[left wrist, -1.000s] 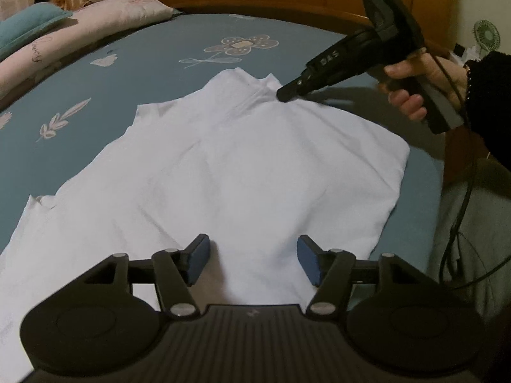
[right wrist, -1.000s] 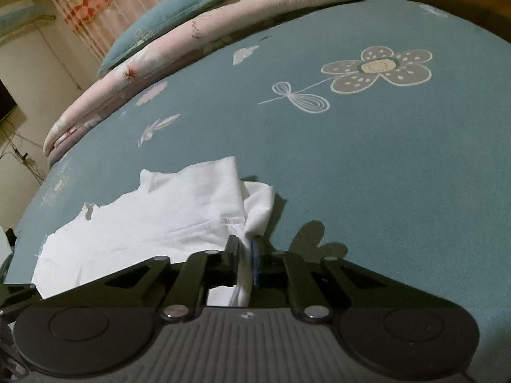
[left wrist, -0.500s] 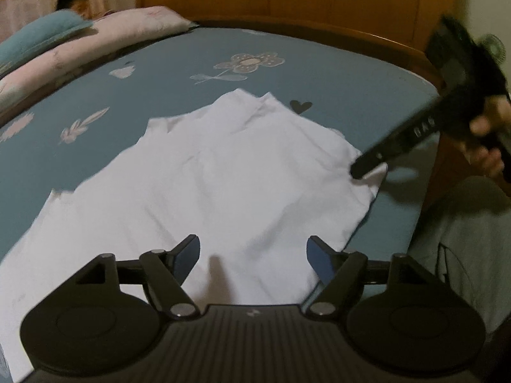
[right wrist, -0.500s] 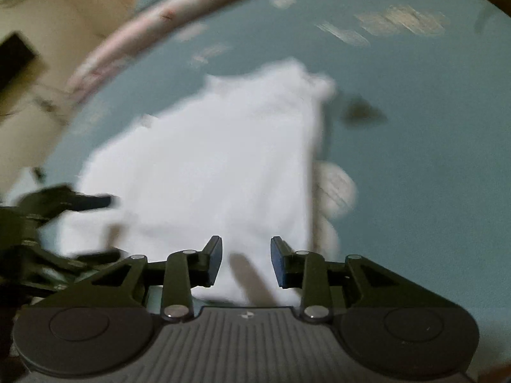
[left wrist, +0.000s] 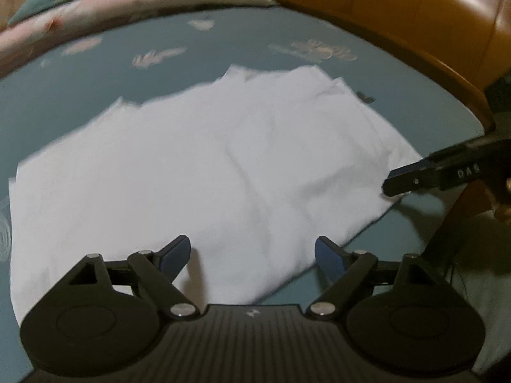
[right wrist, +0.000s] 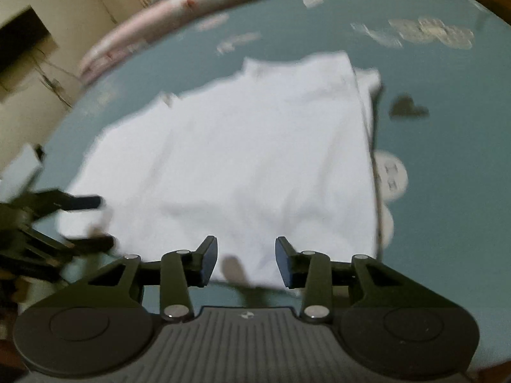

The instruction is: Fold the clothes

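Observation:
A white garment [left wrist: 207,172] lies spread flat on the blue bed sheet [left wrist: 95,95], folded over along its right side. My left gripper [left wrist: 252,255] hovers above the garment's near edge, its jaws still opening, and nothing sits between them. In the right wrist view the same white garment [right wrist: 242,166] fills the middle. My right gripper [right wrist: 246,258] hangs over its near edge, jaws also opening and holding nothing. The right gripper [left wrist: 412,182] shows from the side at the garment's right corner in the left wrist view. The left gripper [right wrist: 86,220] appears at the left edge of the right wrist view.
Pink and teal pillows [left wrist: 95,3] line the far side of the bed. A wooden headboard [left wrist: 415,19] curves along the right. The sheet carries flower prints [right wrist: 428,32]. A cream wall with a dark opening [right wrist: 22,41] stands left of the bed.
My right gripper let go of the garment's far corner, opened and pulled back to the near edge. The left gripper opened wider and rolled, shifting sideways along the near edge.

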